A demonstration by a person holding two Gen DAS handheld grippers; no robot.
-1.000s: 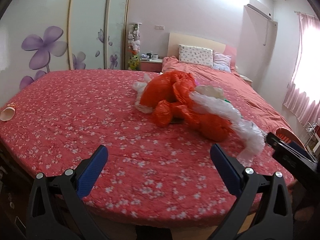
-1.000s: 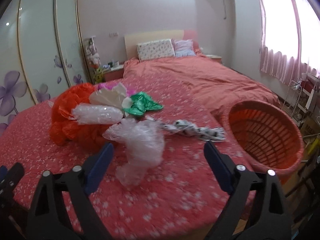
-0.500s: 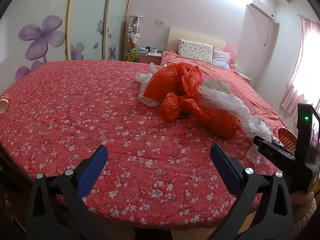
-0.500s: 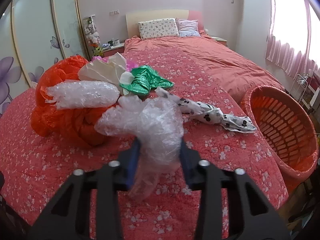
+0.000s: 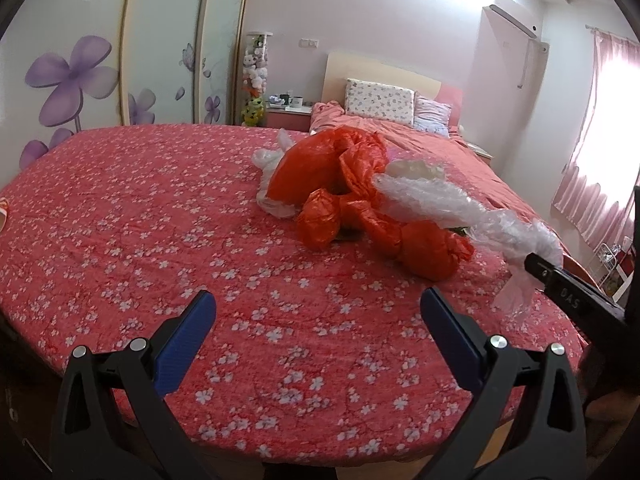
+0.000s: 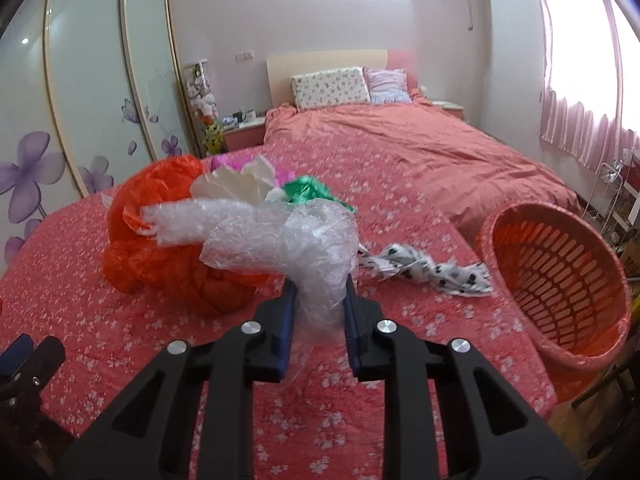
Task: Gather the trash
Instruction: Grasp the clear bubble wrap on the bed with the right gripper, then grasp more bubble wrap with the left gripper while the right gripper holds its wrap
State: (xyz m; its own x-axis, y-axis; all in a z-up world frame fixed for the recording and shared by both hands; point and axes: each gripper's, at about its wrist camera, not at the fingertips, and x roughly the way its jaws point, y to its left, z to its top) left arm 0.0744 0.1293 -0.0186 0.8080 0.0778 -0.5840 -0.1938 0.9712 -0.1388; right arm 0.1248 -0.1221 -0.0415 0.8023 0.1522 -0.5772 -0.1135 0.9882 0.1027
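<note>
A heap of trash lies on the red flowered bed: an orange plastic bag (image 5: 336, 184) (image 6: 160, 224), clear bubble wrap (image 6: 280, 236) (image 5: 460, 208), a white bag (image 6: 240, 184), a green bag (image 6: 308, 194) and a black-spotted white wrapper (image 6: 424, 270). My right gripper (image 6: 319, 304) is shut on the near end of the bubble wrap; it also shows in the left wrist view (image 5: 536, 268). My left gripper (image 5: 316, 320) is open and empty above the bed's near edge, left of the heap.
An orange slotted basket (image 6: 556, 276) stands at the bed's right side, tilted toward me. Pillows (image 5: 380, 96) lie at the headboard. A nightstand (image 5: 288, 114) and wardrobe doors (image 5: 160, 48) stand at the left. Pink curtains (image 6: 580, 92) hang at the right.
My right gripper closed on the bubble wrap and lifted its end a little. My left gripper stayed open and shifted slightly over the bed.
</note>
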